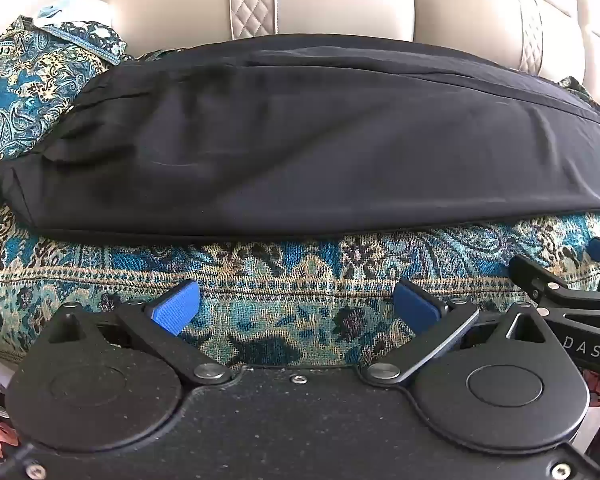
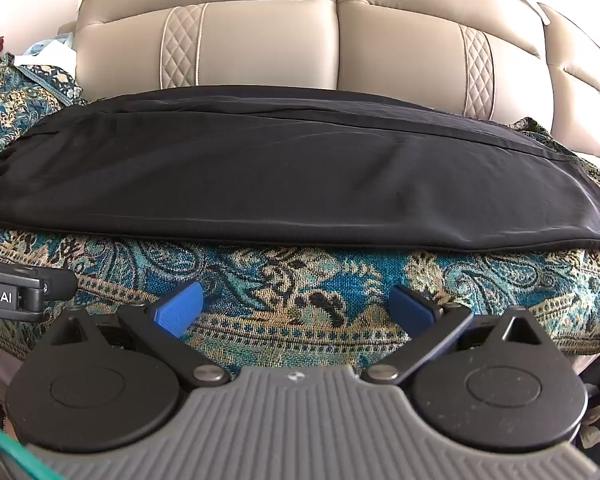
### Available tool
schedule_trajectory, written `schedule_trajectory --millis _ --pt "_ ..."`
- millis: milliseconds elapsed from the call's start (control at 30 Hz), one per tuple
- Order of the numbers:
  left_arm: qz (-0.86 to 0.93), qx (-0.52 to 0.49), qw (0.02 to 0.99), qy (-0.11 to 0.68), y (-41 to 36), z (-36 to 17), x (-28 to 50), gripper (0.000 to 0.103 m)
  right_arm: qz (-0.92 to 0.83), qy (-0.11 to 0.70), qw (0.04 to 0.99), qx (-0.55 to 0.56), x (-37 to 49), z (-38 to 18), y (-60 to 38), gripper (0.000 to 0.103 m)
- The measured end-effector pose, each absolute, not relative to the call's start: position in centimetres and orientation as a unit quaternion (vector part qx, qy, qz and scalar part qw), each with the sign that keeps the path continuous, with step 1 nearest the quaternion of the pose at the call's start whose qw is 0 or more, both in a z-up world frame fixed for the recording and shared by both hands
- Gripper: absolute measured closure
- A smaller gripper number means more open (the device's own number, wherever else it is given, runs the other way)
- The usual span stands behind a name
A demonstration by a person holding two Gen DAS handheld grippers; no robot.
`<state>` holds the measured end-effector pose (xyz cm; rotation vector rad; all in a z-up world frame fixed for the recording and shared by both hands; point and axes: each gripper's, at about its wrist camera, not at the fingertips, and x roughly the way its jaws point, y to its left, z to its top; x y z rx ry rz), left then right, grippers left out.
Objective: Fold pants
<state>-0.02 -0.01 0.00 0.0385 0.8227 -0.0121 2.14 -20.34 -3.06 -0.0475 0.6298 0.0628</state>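
The black pants (image 1: 300, 140) lie folded lengthwise into a long flat strip across the patterned sofa cover; they also show in the right wrist view (image 2: 284, 176). My left gripper (image 1: 296, 306) is open and empty, held in front of the pants' near edge, not touching them. My right gripper (image 2: 296, 304) is open and empty too, also short of the near edge. The right gripper shows at the right edge of the left wrist view (image 1: 572, 284), and the left gripper shows at the left edge of the right wrist view (image 2: 16, 292).
A blue and gold paisley cover (image 1: 284, 272) lies over the sofa seat under the pants. The beige leather sofa back (image 2: 332, 40) rises behind. Bunched patterned cloth (image 1: 32, 80) lies at the left end.
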Motion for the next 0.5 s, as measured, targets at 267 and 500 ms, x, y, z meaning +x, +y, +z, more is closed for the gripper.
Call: schedule_trajectory --millis 267,500 --pt "-0.007 0.018 0.917 0.399 0.03 -0.03 -0.1 0.0 0.031 0.308 0.951 -0.02 1.94 -3.18 -20.25 0.0" --pt "-0.006 0.019 0.916 0.4 -0.03 0.0 -0.03 0.0 0.031 0.307 0.951 -0.021 1.78 -3.29 -20.15 0.0"
